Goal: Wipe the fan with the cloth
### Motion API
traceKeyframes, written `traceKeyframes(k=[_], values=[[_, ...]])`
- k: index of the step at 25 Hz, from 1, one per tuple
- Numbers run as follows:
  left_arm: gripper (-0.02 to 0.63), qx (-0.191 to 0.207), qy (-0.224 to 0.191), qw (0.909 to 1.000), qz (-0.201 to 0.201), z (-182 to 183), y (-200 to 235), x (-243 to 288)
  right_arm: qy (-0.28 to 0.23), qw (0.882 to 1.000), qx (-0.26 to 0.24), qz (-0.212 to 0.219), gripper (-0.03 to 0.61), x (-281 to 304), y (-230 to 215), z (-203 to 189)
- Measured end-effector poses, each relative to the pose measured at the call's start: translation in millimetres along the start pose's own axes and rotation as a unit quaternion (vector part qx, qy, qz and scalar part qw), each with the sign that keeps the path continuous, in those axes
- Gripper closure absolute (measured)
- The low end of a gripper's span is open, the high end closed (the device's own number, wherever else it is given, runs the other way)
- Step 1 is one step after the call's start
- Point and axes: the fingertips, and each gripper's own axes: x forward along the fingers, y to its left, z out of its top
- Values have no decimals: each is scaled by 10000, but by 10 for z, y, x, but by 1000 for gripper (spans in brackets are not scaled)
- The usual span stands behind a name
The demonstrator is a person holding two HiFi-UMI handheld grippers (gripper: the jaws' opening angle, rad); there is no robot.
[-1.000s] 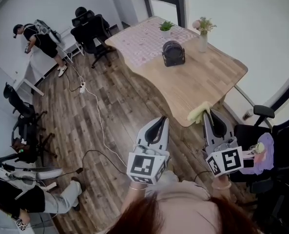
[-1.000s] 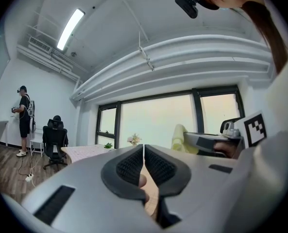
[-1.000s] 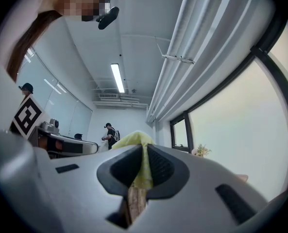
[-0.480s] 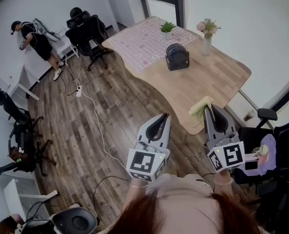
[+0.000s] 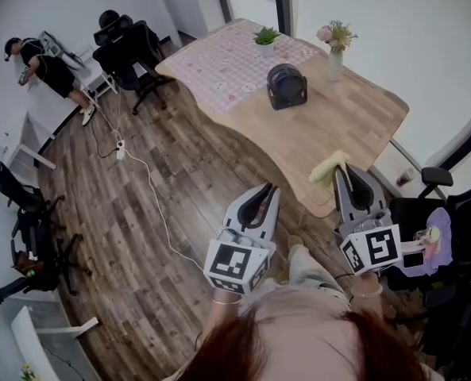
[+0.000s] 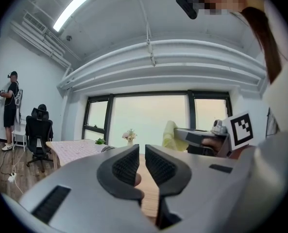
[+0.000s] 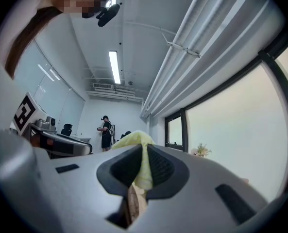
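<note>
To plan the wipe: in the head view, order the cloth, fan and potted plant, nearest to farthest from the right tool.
1. cloth, clamped in the right tool.
2. fan, middle of the table.
3. potted plant, table's far end.
</note>
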Motion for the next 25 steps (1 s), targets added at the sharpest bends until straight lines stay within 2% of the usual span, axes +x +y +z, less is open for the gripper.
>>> traceKeyframes(k=[8, 14, 18, 25], values=[[595, -31, 6, 10000, 1, -38, 272, 256, 19, 10000, 59, -55, 551, 376, -155, -101], [595, -48, 41, 10000, 57, -85, 603, 593, 18, 9999, 133, 74, 551, 881, -263, -257], [595, 94, 199, 9996, 149, -93, 897, 854, 48, 9998, 166, 107, 551, 1268, -350, -313], [579, 13, 276, 9995, -124, -12, 1353, 1410, 58, 9997, 243, -64, 551, 1933, -614, -375]])
